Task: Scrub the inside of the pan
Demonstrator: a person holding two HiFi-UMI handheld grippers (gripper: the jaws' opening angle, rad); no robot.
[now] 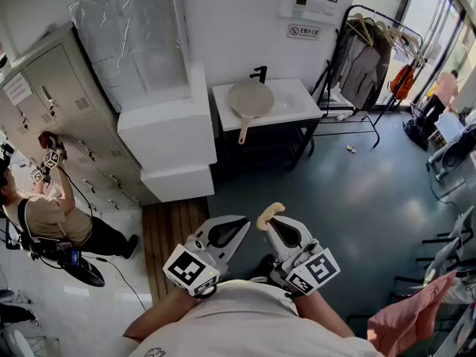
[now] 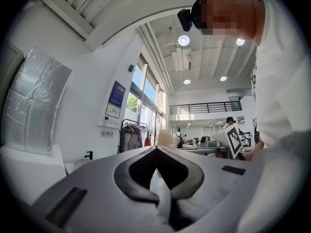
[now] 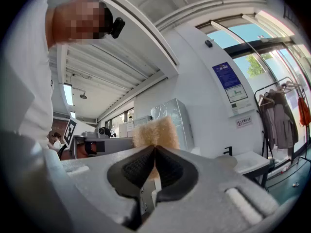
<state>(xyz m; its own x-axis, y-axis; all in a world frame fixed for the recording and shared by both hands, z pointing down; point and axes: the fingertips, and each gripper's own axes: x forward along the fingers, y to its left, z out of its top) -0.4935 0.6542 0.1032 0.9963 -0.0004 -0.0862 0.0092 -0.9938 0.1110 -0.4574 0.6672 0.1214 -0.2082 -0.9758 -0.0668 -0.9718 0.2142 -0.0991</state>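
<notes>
At twelve o'clock in the head view, the white rectangular washbasin [image 1: 299, 101] holds the round beige frying pan [image 1: 251, 97], open side up. Its inside is pale and matte, and the handle points to six o'clock. Well apart from it, near six o'clock, the right gripper [image 1: 269, 222] clamps a tan fibrous scrub sponge [image 1: 270, 213]. The left gripper [image 1: 245, 221] is clenched, its jaws meeting on nothing.

Open floor [image 1: 349, 199] before the sink [image 1: 301, 99]
</notes>
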